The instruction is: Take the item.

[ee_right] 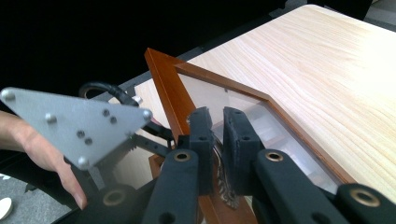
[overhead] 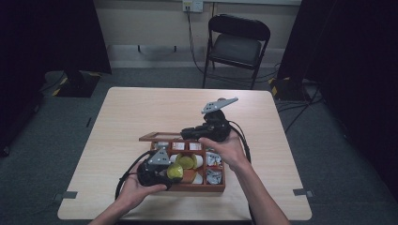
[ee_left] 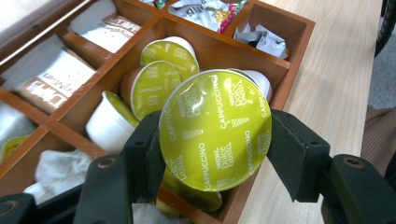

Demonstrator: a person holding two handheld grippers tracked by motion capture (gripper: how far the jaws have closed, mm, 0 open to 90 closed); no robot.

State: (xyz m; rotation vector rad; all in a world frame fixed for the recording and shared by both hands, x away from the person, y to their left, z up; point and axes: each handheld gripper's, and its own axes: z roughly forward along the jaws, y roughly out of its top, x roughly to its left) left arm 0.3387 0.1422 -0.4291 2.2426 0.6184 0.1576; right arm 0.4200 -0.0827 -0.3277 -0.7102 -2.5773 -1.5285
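A wooden compartment box [overhead: 199,188] lies on the table with its glass-paned lid [ee_right: 164,88] raised. My right gripper [ee_right: 217,127] is shut on the lid's front edge at a small metal clasp and holds the lid up. My left gripper [overhead: 169,174] is shut on a yellow-green cappuccino capsule [ee_left: 215,128]. The capsule hangs just above the box's near compartment with its foil face toward the camera. Several more capsules [ee_left: 154,86] lie in the middle compartment below it.
White sachets [ee_left: 51,84] and foil packets [ee_left: 205,11] fill other compartments. Bare light-wood table [overhead: 141,108] surrounds the box. A black folding chair [overhead: 237,44] stands beyond the table's far edge. The left gripper's grey plate [ee_right: 79,123] and a hand [ee_right: 42,149] sit close to the lid.
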